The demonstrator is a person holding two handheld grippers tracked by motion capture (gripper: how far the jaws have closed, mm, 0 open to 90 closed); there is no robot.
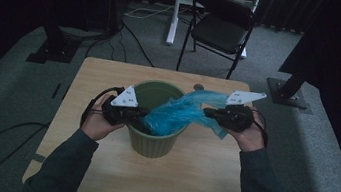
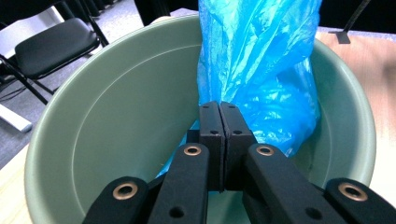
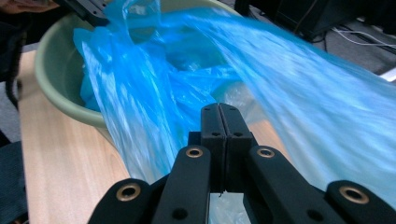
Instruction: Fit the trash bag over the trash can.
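Now — blue bag (image 1: 176, 112) stretched between left claw (image 1: 143, 114) | right claw (image 1: 209, 113), apparently pinched.

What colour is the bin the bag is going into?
The bin is pale sage green, clearest in the left gripper view.

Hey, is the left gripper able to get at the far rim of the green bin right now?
Probably not directly. The left gripper sits at the near left rim, shut on the blue bag, which stretches across the green bin toward the right gripper.
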